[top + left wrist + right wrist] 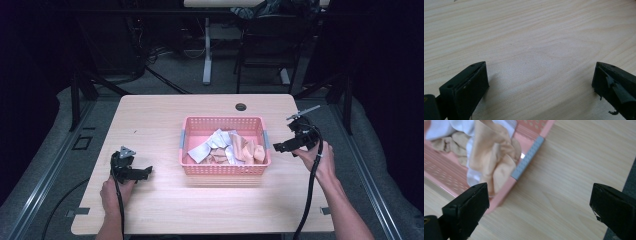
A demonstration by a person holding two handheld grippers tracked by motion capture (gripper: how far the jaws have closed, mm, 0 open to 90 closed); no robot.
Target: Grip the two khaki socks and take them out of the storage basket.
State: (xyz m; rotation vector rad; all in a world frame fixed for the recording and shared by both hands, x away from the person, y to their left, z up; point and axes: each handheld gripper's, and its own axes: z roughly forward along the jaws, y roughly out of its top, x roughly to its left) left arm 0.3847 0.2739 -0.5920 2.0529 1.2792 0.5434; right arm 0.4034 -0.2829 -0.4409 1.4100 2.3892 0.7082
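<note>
A pink perforated basket [223,169] stands at the middle of the wooden table [150,125]. It holds a heap of crumpled cloths [230,147], some white and some peach. The same basket [446,173] and its peach cloth [491,157] fill the upper left of the right gripper view, with a grey handle [527,157] on the rim. My right gripper [281,146] hovers just off the basket's right end, open and empty. My left gripper [146,172] rests low at the table's front left, jaws wide apart over bare wood [536,50].
A round cable hole [241,106] sits near the table's far edge. Beyond the table stand desk legs, a chair and cables on the floor. Cables trail from both grippers toward the table's front edge. The table's right edge lies close behind the right gripper.
</note>
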